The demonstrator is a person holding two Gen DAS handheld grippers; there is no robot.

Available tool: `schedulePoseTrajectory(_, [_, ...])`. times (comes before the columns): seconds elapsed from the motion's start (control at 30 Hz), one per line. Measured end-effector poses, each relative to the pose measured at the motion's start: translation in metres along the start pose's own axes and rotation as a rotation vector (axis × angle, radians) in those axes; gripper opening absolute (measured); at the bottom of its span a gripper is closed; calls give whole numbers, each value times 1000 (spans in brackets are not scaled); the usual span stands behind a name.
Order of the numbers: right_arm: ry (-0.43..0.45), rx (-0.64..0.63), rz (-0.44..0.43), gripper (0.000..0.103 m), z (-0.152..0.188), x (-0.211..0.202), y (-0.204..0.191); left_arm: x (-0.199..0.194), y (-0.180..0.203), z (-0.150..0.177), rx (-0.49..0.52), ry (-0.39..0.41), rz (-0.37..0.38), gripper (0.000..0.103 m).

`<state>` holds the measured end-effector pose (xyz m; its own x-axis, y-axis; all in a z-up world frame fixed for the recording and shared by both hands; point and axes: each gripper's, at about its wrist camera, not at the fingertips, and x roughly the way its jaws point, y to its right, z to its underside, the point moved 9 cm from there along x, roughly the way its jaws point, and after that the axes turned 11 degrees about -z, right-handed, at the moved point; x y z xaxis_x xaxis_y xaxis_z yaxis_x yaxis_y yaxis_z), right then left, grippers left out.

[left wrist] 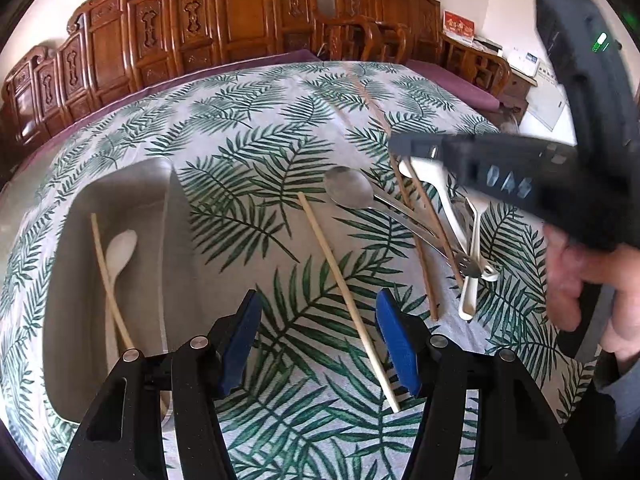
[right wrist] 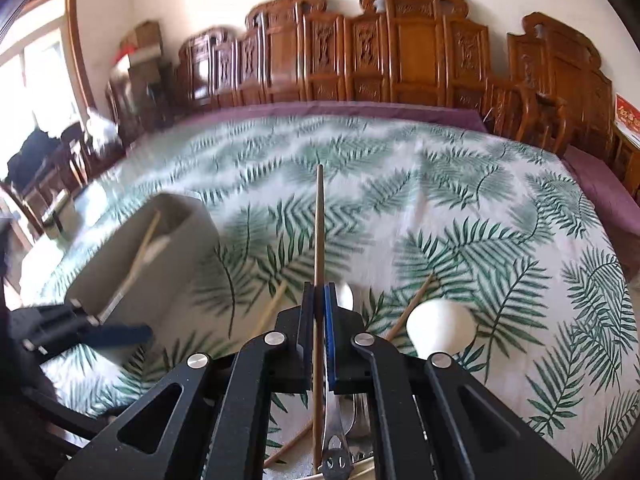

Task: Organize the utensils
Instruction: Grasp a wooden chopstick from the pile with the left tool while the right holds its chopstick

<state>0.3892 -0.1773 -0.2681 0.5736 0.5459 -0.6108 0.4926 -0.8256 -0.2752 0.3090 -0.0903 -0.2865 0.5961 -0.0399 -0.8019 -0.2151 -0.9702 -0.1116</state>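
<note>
So the worktop (left wrist: 248, 120) has a palm-leaf cloth over it, and there's a row of carved wooden chairs (left wrist: 240, 20) along the wall behind. Off to the left sits a grey tray (left wrist: 76, 264) with a white spoon (left wrist: 120, 252) and a pale chopstick (left wrist: 110, 280) already lying crossed inside it.

The rest is a bit of a jumble: a metal spoon (left wrist: 350, 190), a couple of brown chopsticks (left wrist: 420, 248) and a white plastic spoon (left wrist: 448, 208) all piled over each other on the right side, handles overlapping. One more light chopstick (left wrist: 348, 300) lies by itself on the cloth.

The left tool (left wrist: 320, 340) hangs tilted down right over that loner, blue pads roughly halfway apart with the stick running between them, not pinched.

The right tool (right wrist: 320, 304) is clamped tight on a dark chopstick (right wrist: 319, 220), which sticks straight out ahead, lifted above the pile. The person's hand (left wrist: 580, 280) is wrapped round its handle, angled down toward the cloth. That view is fairly blurred.
</note>
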Motion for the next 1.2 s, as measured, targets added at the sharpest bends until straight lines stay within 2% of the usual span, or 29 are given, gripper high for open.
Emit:
schedulePoseTrajectory(0.17, [62, 15, 6, 6, -10, -19, 3, 8, 11, 4, 9, -12, 3, 57])
schedulePoseTrajectory(0.37, [101, 30, 8, 6, -14, -32, 8, 17, 22, 11, 34, -30, 7, 46])
schedulePoseTrajectory(0.47, [119, 26, 10, 6, -17, -37, 8, 22, 24, 14, 43, -47, 1, 38])
schedulePoseTrajectory(0.53, [131, 22, 14, 6, -17, -42, 5, 26, 23, 17, 43, -70, -8, 28])
schedulePoseTrajectory(0.67, [141, 17, 14, 6, -16, -49, 0, 26, 17, 19, 18, -70, -12, 18])
schedulePoseTrajectory(0.73, [140, 14, 8, 6, -12, -54, -5, 26, 14, 21, 9, -71, -12, 5])
schedulePoseTrajectory(0.87, [141, 24, 2, 6, -6, -62, -11, 22, 10, 26, -11, -83, -7, 4])
schedulePoseTrajectory(0.97, [146, 28, -8, 6, -3, -69, -18, 15, 7, 28, -11, -73, -18, 4])
schedulePoseTrajectory(1.2, [127, 43, -30, 6, 4, -67, -27, -15, -4, 23, -45, -36, 16, 4])
